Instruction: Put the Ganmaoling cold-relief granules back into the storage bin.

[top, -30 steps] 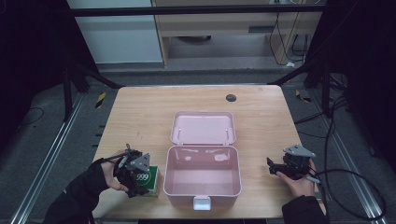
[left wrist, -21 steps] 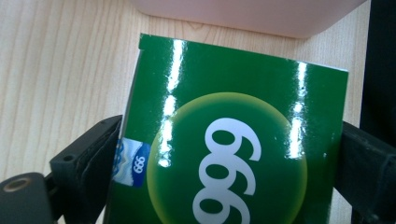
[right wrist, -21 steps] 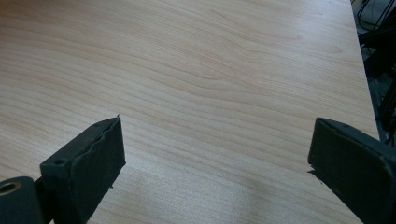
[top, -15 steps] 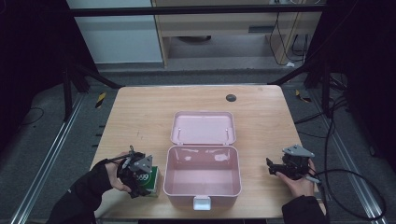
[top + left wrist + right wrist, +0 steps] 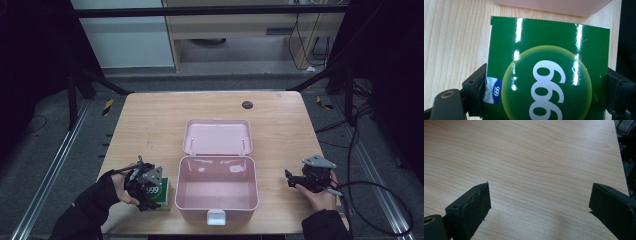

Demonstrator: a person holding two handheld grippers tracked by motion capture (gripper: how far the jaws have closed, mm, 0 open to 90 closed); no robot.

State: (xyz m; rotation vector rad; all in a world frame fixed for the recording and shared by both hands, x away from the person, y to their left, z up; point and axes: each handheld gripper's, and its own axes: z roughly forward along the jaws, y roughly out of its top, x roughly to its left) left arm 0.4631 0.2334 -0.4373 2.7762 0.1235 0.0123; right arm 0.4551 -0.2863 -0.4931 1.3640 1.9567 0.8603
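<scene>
A glossy green carton (image 5: pixel 159 192) printed "999" lies flat on the wooden table, just left of an open pink plastic case (image 5: pixel 190 212). My left gripper (image 5: pixel 146 186) sits over the carton. In the left gripper view its black jaws press against both sides of the carton (image 5: pixel 544 45), so the left gripper (image 5: pixel 546 78) is shut on it. The case's base is empty and its lid (image 5: pixel 217 136) lies folded back behind it. Right of the case, my right gripper (image 5: pixel 292 180) rests low over bare wood. Its jaws (image 5: pixel 540 195) stand wide apart with nothing between them.
The wooden table (image 5: pixel 150 125) has a small dark round hole (image 5: pixel 247 104) near its far edge. A white latch (image 5: pixel 216 217) juts from the case's front wall. The case's pink edge (image 5: pixel 554 3) lies just beyond the carton. Dark floor and metal frame rails surround the table.
My left gripper has shifted slightly to the right, settling over the green carton. The carton, the case and my right gripper have stayed in place.
</scene>
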